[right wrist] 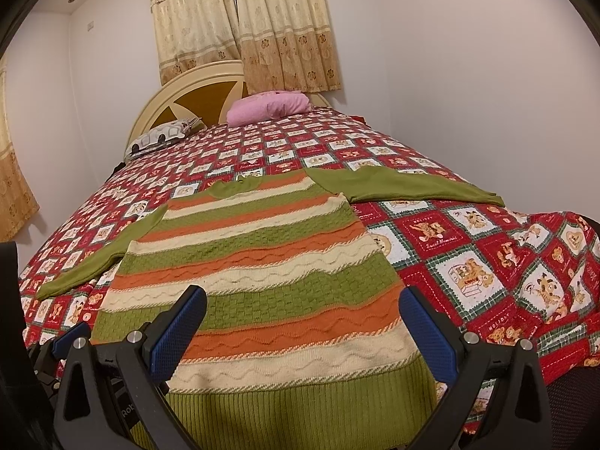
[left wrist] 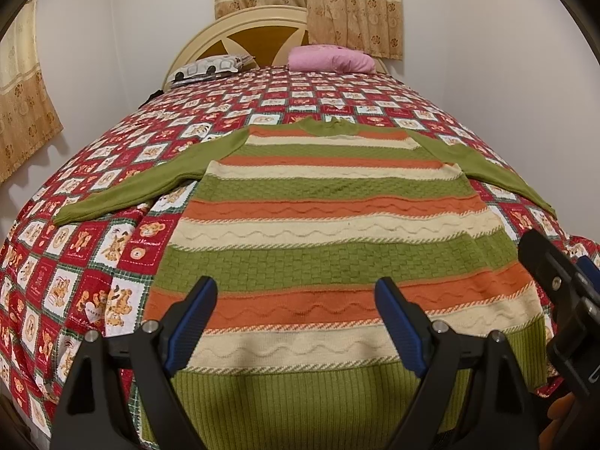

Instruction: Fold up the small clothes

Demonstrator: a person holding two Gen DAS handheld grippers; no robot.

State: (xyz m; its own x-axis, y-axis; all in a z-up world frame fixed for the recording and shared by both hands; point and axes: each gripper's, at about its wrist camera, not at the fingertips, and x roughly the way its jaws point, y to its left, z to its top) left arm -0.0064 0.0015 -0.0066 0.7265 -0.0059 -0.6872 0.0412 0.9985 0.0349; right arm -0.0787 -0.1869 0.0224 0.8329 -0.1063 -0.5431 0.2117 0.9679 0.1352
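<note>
Striped sweater (left wrist: 337,225) is lying flat on the bed (left wrist: 93,262), sleeves out, hem twd the person. Left hand-held gripper (left wrist: 296,322) & right hand-held gripper (right wrist: 303,330) are hovering over the hem, both spread, holding nothing (no fold started). Next, prob.: pinching a sleeve or side edge, folding inward.

The sweater (left wrist: 330,232) lies flat on the bed cover (left wrist: 112,247), hem at 6 o'clock, collar at 12, sleeves spread toward 9 and 3. Two pillows (left wrist: 330,59) rest beyond the collar at 12, against the headboard (left wrist: 240,33), curtains (left wrist: 337,0) behind.
</note>
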